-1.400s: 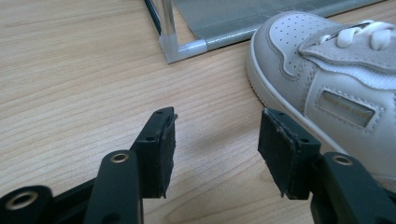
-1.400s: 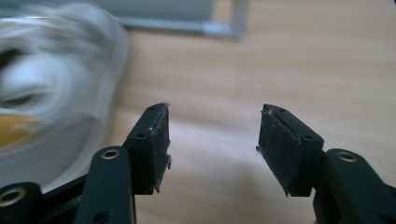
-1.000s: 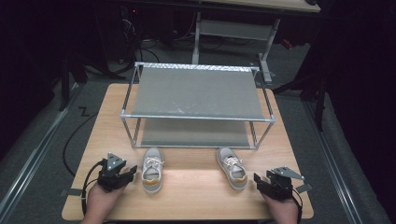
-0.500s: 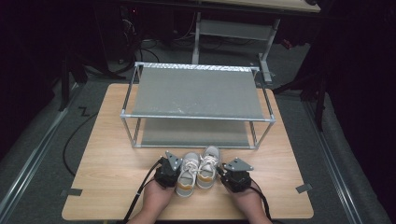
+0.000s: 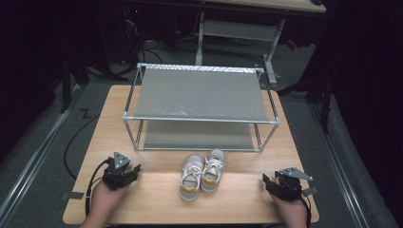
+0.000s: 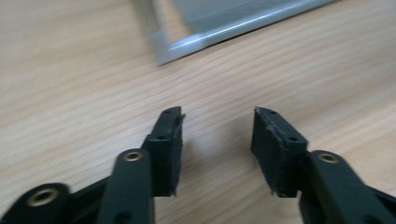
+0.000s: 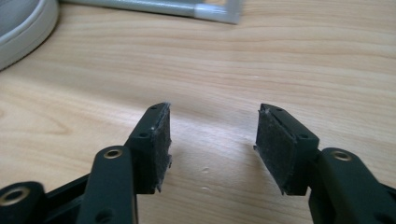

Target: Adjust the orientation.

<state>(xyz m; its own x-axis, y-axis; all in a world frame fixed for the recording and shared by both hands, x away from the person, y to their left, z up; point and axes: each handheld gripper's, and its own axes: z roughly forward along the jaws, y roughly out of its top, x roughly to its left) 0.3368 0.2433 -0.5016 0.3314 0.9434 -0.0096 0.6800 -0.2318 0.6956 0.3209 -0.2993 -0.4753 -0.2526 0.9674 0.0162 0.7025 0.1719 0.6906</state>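
A dark room surrounds a wooden counter in the high view. The shoes are set side by side, touching, at the lower centre of the frame, toes toward the rack just above them; they are judged to have been paired neatly in front of its lower shelf. The left gripper is held at lower left, the right gripper at lower right, each well apart from the shoes and resting low by the near edge with a hand behind it. Both sets of fingers have just been opening and are spread, with only bare wood between them.
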